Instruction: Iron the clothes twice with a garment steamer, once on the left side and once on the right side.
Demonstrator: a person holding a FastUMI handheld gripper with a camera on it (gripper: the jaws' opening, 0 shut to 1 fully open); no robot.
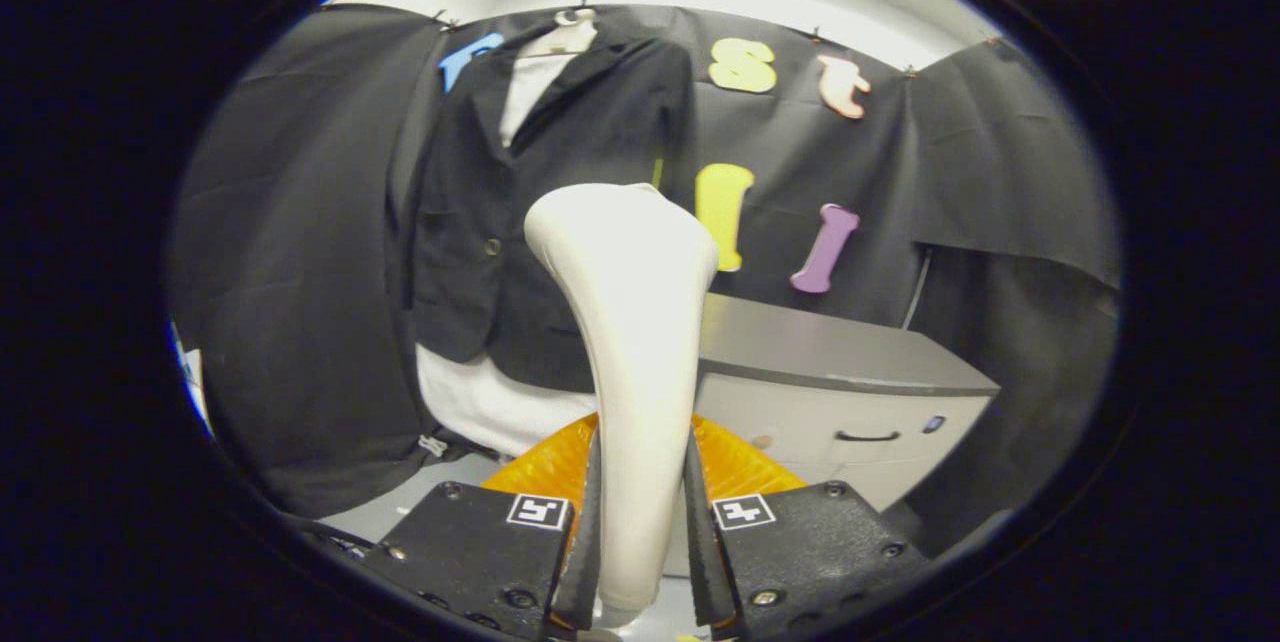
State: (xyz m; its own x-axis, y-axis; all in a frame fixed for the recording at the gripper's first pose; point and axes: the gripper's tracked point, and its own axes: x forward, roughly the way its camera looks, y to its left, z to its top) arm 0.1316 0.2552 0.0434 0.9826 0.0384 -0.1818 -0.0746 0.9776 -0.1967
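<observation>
A cream garment steamer [632,322] stands upright between my fingers, its wide head rising ahead of me. My gripper [640,532] is shut on the steamer's handle, with both fingers pressing its sides. Beyond the head hangs a dark jacket [540,202] over a white shirt [528,92] on a hanger against the black cloth wall. The jacket's single button [492,247] sits just left of the steamer head. The head is still apart from the fabric and covers part of the jacket's right half. The white shirt hem [490,402] shows below the jacket.
A grey cabinet [840,362] with a drawer handle stands to the right, beyond the fingers. An orange ribbed base [735,462] lies behind the steamer's handle. Black cloth hangs on both sides.
</observation>
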